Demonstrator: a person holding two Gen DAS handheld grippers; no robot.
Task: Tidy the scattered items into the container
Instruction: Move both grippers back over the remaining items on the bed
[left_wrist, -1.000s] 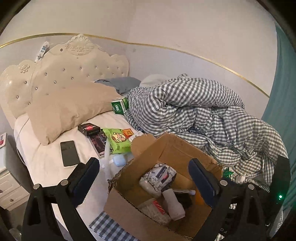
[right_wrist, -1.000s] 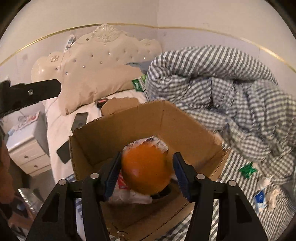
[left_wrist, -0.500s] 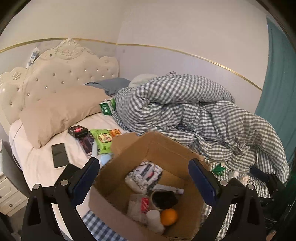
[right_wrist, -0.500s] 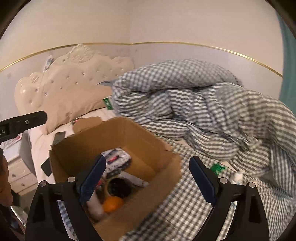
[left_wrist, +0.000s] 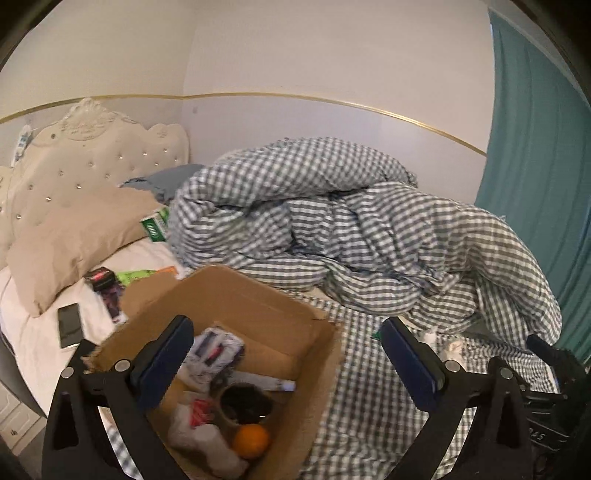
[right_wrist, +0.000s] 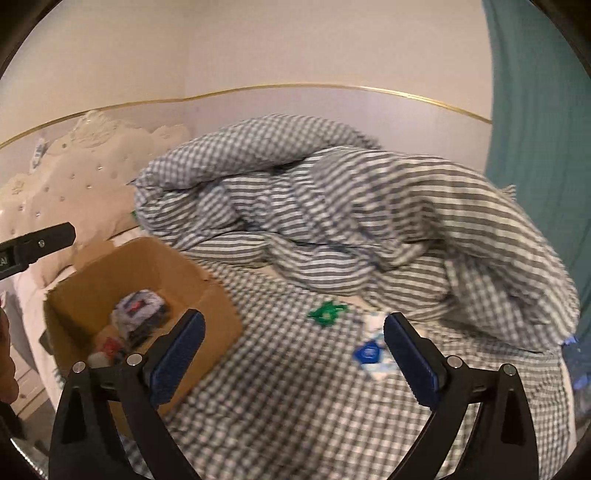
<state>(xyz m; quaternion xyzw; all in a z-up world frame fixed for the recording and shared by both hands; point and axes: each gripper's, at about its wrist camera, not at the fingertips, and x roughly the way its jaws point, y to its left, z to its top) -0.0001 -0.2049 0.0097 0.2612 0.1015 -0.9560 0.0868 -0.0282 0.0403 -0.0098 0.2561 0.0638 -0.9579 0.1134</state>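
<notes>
Now the cardboard box (left_wrist: 236, 306) sits open on the bed (right_wrist: 295, 406), at the foot of the rumpled checked duvet (right_wrist: 369, 229), with an orange (left_wrist: 251, 440), a dark roll of tape (left_wrist: 245, 406), wrapped packets and a white tube inside. Loose on the checked sheet to its right lie a green wrapper (right_wrist: 327, 313) and a blue-and-white sachet (right_wrist: 371, 354), the likely next pickups. The right gripper (right_wrist: 293, 356) has just been opening; its jaws stand wide with nothing between them, the sachet just beside the right finger. To do this well, bring the jaws down around the sachet and pinch flat against the soft sheet without catching cloth. The left gripper (left_wrist: 286, 360) hangs over the box, wide open and empty. Beyond the box, by the beige pillow (left_wrist: 74, 240), a phone (left_wrist: 69, 325) and snack packs remain
</notes>
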